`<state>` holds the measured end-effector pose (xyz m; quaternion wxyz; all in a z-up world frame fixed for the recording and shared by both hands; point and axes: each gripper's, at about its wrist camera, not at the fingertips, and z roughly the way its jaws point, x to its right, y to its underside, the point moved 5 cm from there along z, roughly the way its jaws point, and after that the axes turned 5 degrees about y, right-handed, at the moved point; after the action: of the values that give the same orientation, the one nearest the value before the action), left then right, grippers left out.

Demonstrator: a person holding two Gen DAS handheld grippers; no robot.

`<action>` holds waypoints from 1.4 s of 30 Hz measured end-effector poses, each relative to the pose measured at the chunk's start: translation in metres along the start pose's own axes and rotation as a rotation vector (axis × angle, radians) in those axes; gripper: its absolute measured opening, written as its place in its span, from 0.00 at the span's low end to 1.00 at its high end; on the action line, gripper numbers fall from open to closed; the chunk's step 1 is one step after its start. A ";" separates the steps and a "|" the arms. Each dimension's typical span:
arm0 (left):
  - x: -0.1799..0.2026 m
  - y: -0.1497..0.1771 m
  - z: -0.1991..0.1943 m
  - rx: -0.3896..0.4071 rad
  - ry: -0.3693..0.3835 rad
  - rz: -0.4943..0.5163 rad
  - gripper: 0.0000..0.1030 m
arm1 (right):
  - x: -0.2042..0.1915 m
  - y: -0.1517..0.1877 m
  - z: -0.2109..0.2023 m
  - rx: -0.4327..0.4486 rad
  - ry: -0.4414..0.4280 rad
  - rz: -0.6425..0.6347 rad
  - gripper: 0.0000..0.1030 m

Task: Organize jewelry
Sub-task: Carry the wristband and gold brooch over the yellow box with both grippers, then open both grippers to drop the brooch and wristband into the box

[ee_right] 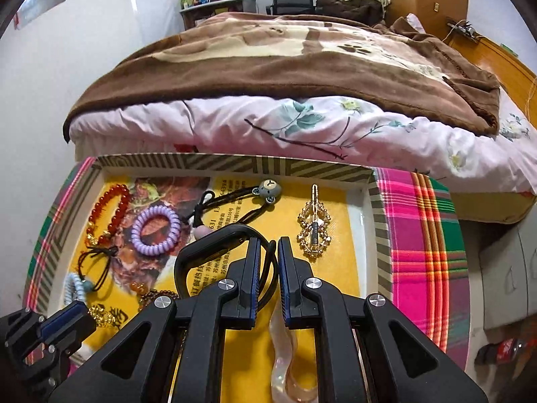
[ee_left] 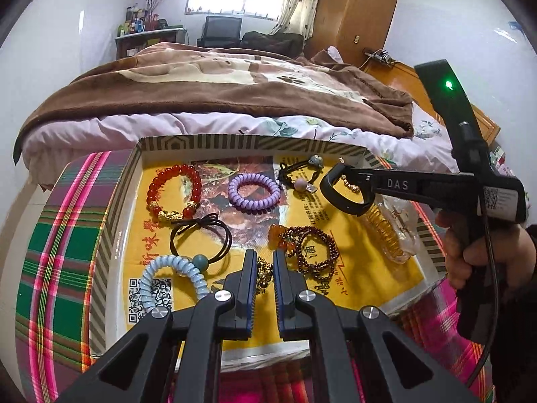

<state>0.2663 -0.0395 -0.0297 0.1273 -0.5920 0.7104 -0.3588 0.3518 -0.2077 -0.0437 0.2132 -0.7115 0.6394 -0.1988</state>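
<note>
A striped-rim tray [ee_left: 201,142] lined with yellow paper holds jewelry: a red bead bracelet [ee_left: 174,194], a purple coil hair tie [ee_left: 254,192], a black elastic tie [ee_left: 201,238], a pale blue coil tie [ee_left: 174,275], a dark brown bead bracelet [ee_left: 312,252]. My left gripper [ee_left: 265,262] is nearly shut around a gold bead piece [ee_left: 263,273]. My right gripper [ee_right: 268,252] is shut on a black band [ee_right: 201,252], held above the tray; it also shows in the left wrist view [ee_left: 345,188]. A gold crystal clip [ee_right: 313,230] and a bear-charm tie [ee_right: 268,189] lie beyond.
The tray rests on a plaid cloth [ee_left: 60,235]. A bed with a brown blanket [ee_left: 218,80] stands just behind the tray. A clear comb clip [ee_left: 389,231] lies at the tray's right side. A shell-like clip [ee_right: 288,362] lies under the right gripper.
</note>
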 end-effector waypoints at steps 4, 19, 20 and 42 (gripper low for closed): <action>-0.001 0.002 0.007 -0.014 -0.003 0.000 0.09 | -0.002 0.000 0.009 -0.022 -0.006 -0.012 0.10; -0.005 0.011 0.020 -0.050 -0.011 -0.028 0.09 | -0.010 -0.003 0.020 -0.040 0.051 -0.081 0.11; -0.006 0.011 0.020 -0.051 -0.009 -0.029 0.09 | -0.010 -0.003 0.020 -0.041 0.053 -0.083 0.11; -0.009 0.010 0.012 -0.052 -0.031 -0.049 0.54 | -0.014 -0.005 0.004 -0.007 0.051 -0.089 0.37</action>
<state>0.2687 -0.0349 -0.0470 0.1143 -0.6178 0.7027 -0.3339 0.3566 -0.1930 -0.0446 0.1852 -0.7347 0.6129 -0.2242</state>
